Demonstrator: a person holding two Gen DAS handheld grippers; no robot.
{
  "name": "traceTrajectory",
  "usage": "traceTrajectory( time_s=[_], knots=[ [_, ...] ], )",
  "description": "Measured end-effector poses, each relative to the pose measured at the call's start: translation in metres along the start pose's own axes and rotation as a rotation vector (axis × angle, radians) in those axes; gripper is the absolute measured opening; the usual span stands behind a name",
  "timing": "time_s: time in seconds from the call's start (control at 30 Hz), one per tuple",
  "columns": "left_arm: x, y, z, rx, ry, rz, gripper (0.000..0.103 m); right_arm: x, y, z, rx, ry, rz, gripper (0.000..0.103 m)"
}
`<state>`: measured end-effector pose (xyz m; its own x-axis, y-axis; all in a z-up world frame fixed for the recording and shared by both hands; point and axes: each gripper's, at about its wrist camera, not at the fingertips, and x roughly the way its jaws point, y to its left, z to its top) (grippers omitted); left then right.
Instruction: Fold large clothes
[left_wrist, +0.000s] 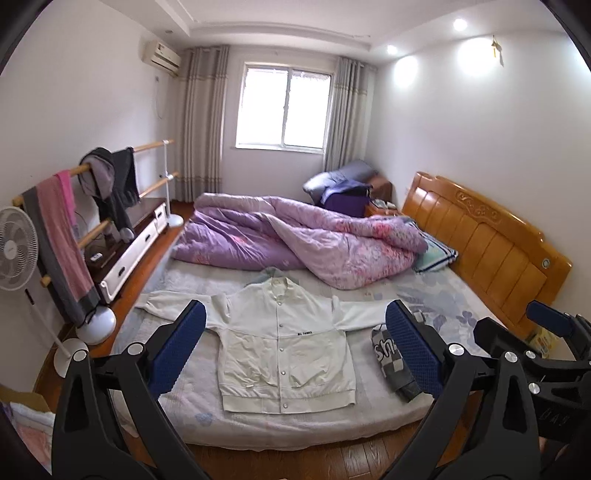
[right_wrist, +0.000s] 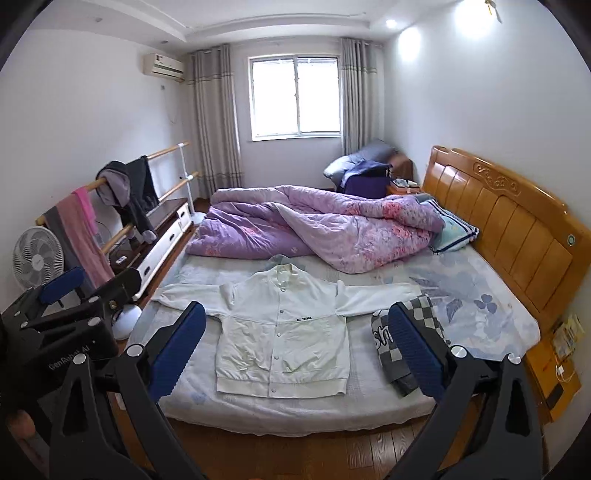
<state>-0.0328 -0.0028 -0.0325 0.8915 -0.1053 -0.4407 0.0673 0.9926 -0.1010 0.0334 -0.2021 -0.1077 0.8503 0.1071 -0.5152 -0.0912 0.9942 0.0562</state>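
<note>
One white jacket (left_wrist: 284, 343) lies face up on the bed's (left_wrist: 454, 295) near half, snapped shut, sleeves spread left and right, hem nearest. Both the left gripper (left_wrist: 295, 339) and right gripper (right_wrist: 295, 339) hover wide apart, empty.

white jacket (left_wrist: 284, 354): matt woven cloth, lightly creased, small shiny snap studs. purple quilt (left_wrist: 295, 240): soft padded cloth, matt. headboard (left_wrist: 491, 236): glossy varnished wood. left gripper (left_wrist: 295, 347): matt black plastic, bright metal screws, textured blue pads (left_wrist: 413, 350).
</note>
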Motion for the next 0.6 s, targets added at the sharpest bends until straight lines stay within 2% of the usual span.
traceTrajectory(
  time_s=[0.3,0.6],
  knots=[
    [-0.059,-0.045,-0.007,0.012,-0.043,0.042,0.098,-0.056,-0.031,-0.008,-0.027,-0.058,0.031,0.095],
    [-0.084,-0.058,-0.002,0.034,-0.084,0.058,0.098,-0.081,-0.037,-0.005,-0.036,-0.120,0.042,0.095]
  ],
)
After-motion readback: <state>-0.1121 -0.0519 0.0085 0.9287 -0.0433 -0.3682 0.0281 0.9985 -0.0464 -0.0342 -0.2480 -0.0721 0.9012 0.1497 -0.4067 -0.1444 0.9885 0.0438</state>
